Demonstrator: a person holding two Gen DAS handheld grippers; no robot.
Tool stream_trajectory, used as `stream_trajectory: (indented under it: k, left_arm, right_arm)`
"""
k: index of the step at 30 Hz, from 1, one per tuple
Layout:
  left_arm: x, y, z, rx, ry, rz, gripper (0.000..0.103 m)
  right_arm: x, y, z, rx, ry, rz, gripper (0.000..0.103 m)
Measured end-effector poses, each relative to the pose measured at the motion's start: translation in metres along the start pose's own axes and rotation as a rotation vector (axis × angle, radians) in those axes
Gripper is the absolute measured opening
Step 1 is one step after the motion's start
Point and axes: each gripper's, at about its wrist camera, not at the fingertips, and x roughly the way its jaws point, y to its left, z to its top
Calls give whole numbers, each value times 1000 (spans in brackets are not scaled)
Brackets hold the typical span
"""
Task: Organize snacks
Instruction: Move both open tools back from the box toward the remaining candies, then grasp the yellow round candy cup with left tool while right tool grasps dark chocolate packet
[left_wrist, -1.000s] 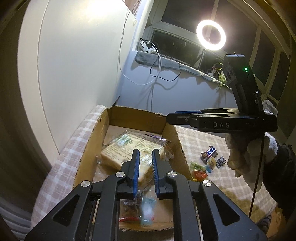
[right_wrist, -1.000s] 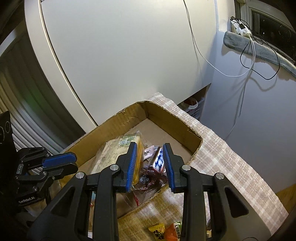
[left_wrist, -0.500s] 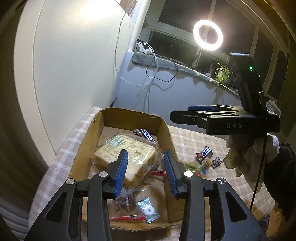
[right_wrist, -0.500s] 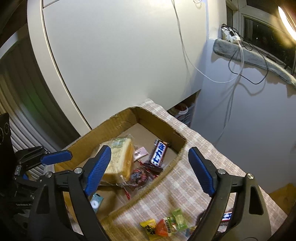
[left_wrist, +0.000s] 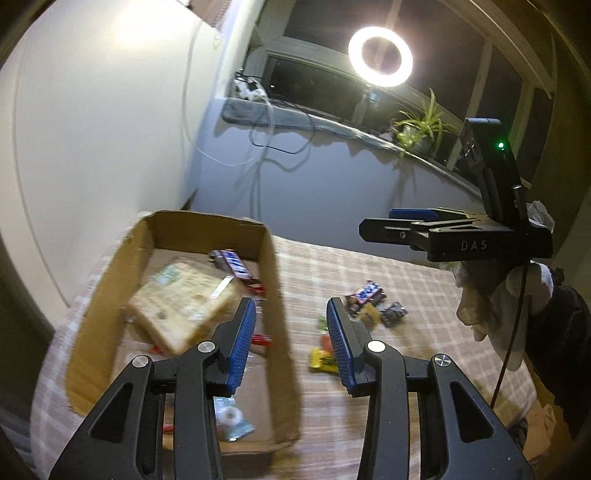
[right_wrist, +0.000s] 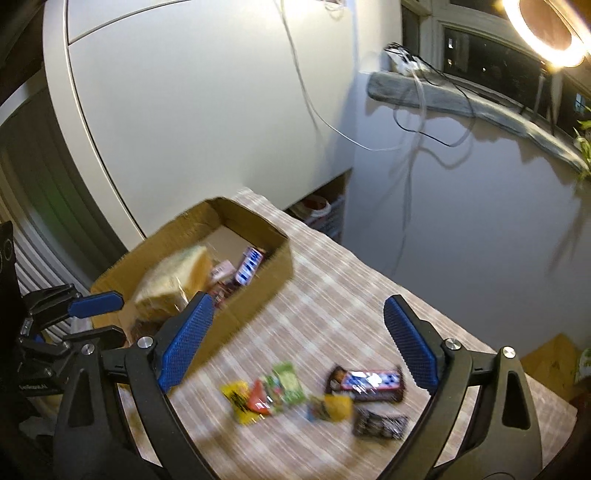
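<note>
A cardboard box (left_wrist: 280, 295) (right_wrist: 258, 291) sits on the checked tablecloth and holds a wrapped bread loaf (left_wrist: 181, 306) (right_wrist: 173, 277), a chocolate bar (left_wrist: 232, 262) (right_wrist: 249, 266) and small packets. Loose snacks lie on the cloth to its right: a chocolate bar (right_wrist: 365, 382) (left_wrist: 365, 291), a dark packet (right_wrist: 380, 424), and yellow, red and green sweets (right_wrist: 266, 395) (left_wrist: 325, 354). My left gripper (left_wrist: 291, 343) is open and empty above the box's right wall. My right gripper (right_wrist: 295, 343) is wide open and empty above the loose snacks; it also shows in the left wrist view (left_wrist: 410, 221).
A white cabinet (right_wrist: 207, 103) stands behind the box. A grey wall with hanging cables (left_wrist: 258, 155) runs behind the table. A ring light (left_wrist: 380, 55) and a plant (left_wrist: 421, 125) are on the window ledge. The table's right edge (right_wrist: 546, 391) lies beyond the snacks.
Both grippers have opened, released snacks into the box and swung right, away from it toward the loose snacks. The right gripper's chocolate bar now lies in the box.
</note>
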Motion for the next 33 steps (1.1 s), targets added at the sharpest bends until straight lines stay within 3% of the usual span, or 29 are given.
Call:
stream_trajectory:
  k: [7,13,18,23,33]
  left_arm:
    - [16,-35,-8,37,40,-48,39]
    - [37,-60,-13,65,83,-81,39]
    - [56,-77,-16,88,123,-105,39]
    - [79,-91,-18,97,159,-110,39]
    - [120,-101,-21,123,213,-43,39]
  right_arm:
    - [-12,-25,-29,3,33,-41,95]
    - [-14,-53,-55,35,61,-25,95]
    - [-6,-67,-81,-11,125,33,70]
    - [7,-72,-98,-75,177,83,58]
    - [28,-73,-106,-212,209,143,56]
